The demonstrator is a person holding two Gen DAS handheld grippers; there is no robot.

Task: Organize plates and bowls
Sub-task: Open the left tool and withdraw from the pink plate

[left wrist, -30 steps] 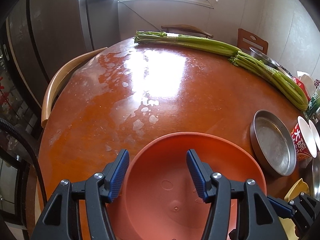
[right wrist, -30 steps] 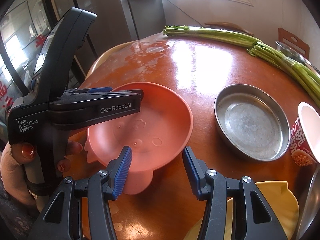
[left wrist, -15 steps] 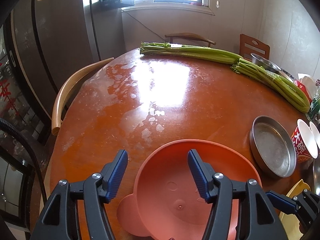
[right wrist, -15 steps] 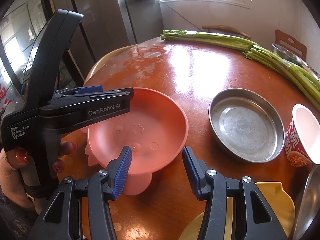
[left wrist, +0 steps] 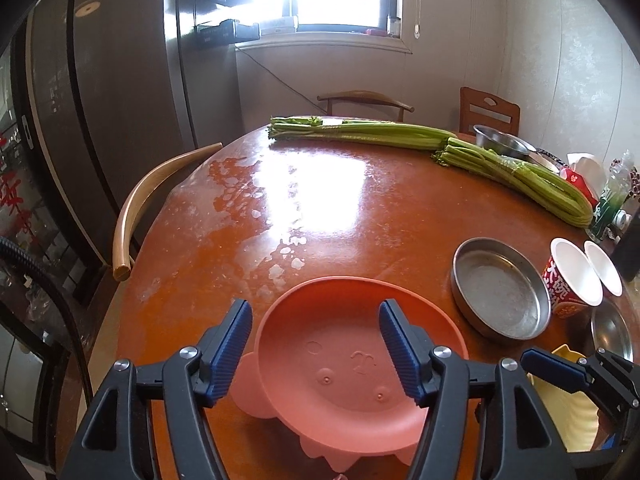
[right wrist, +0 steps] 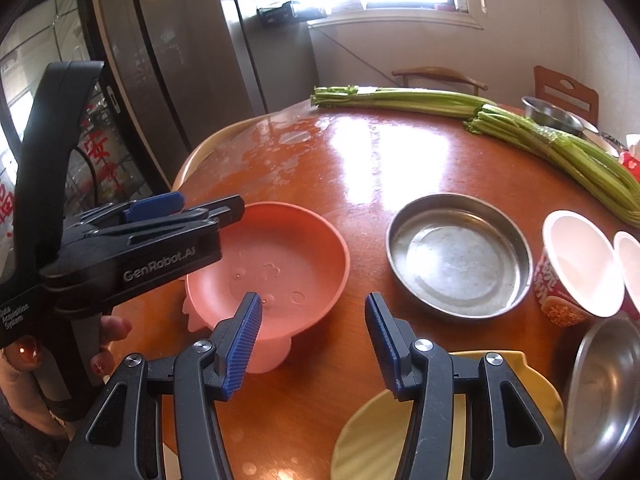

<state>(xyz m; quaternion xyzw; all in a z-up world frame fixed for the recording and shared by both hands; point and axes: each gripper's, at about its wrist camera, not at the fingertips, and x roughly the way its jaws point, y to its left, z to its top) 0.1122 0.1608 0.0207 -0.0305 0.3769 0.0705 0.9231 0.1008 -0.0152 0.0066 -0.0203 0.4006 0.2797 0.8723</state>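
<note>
Now my left tongs are spreading, lifted clear of the pink bowl set down at six o'clock; right tongs stand apart, empty.

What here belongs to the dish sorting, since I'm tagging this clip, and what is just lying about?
Job: pink bowl, metal pan, yellow plate, steel bowl at the right edge.
Lying about: celery bunches, paper noodle cups, wooden chair.

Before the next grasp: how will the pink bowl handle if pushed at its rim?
Probably light and stiff: the pink bowl looks like thin moulded plastic. A rim push may tip it, since its foot looks narrower than the rim. Matte surface, so likely not slippery.
</note>
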